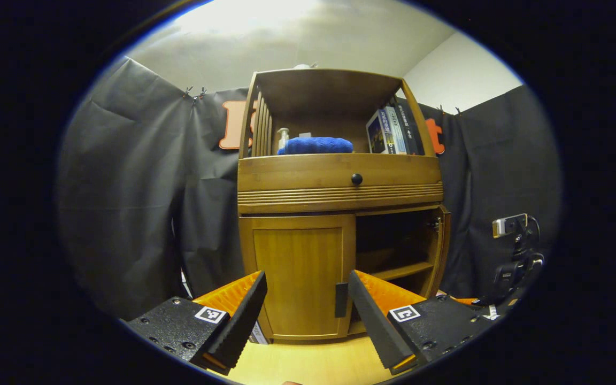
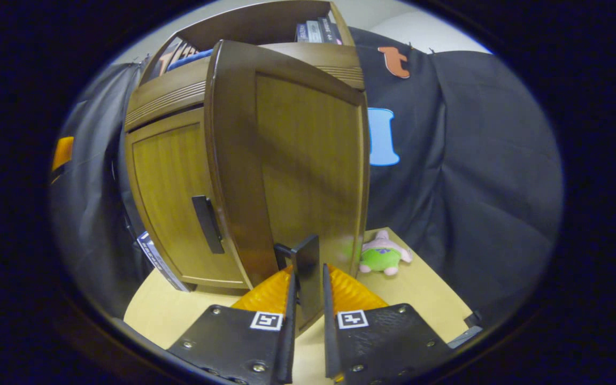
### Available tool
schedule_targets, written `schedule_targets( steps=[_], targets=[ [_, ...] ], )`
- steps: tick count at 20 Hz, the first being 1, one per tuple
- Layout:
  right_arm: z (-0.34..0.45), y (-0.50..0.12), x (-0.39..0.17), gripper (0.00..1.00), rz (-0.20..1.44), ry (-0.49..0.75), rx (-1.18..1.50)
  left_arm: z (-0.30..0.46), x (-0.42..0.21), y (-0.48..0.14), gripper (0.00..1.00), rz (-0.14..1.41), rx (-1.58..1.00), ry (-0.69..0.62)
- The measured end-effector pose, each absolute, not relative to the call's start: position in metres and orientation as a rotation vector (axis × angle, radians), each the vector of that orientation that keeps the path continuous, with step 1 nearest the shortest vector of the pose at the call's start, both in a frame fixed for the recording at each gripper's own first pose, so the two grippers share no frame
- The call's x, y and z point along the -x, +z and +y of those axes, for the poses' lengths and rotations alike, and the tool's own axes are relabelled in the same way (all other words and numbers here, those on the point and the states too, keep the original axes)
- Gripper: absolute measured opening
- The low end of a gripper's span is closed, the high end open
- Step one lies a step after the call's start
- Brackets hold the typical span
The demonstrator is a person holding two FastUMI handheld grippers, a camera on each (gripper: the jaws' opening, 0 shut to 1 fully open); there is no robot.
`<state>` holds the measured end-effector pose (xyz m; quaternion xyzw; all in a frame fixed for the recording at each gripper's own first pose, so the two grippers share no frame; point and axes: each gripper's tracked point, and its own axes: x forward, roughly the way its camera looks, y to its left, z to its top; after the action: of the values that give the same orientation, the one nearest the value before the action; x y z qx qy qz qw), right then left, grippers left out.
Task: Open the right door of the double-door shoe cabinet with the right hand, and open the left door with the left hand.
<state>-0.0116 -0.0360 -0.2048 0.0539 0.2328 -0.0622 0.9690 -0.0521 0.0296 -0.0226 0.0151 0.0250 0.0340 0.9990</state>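
Right gripper clamped on handle of right door, swung open; left gripper fingers apart before closed left door of shoe cabinet on table.

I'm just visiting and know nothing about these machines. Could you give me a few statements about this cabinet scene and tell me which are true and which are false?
1. The right door of the shoe cabinet is swung open. True.
2. The right tool is open and touches nothing. False: its two fingers are closed on the right door's handle.
3. The left door is closed. True.
4. The left tool is clamped on the left door's handle. False: it is open, short of the door.
5. A blue towel lies on the open shelf above the drawer. True.
6. A plush toy sits inside the cabinet. False: it lies on the floor beside the cabinet.
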Motion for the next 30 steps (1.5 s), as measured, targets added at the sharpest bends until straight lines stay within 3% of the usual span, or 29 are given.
schedule_targets(
  steps=[16, 19, 30],
  targets=[
    [-0.107, -0.207, 0.044, 0.23, 0.487, -0.266, -0.076, -0.014, 0.034, -0.040, 0.95, 0.084, 0.013, -0.036],
    [-0.126, -0.204, 0.050, 0.10, 0.484, -0.302, -0.073, -0.018, 0.028, -0.043, 0.94, 0.089, 0.014, -0.048],
    [-0.169, -0.187, 0.062, 0.10, 0.428, -0.356, -0.027, -0.032, -0.003, -0.078, 0.94, 0.133, 0.005, -0.082]
  ],
)
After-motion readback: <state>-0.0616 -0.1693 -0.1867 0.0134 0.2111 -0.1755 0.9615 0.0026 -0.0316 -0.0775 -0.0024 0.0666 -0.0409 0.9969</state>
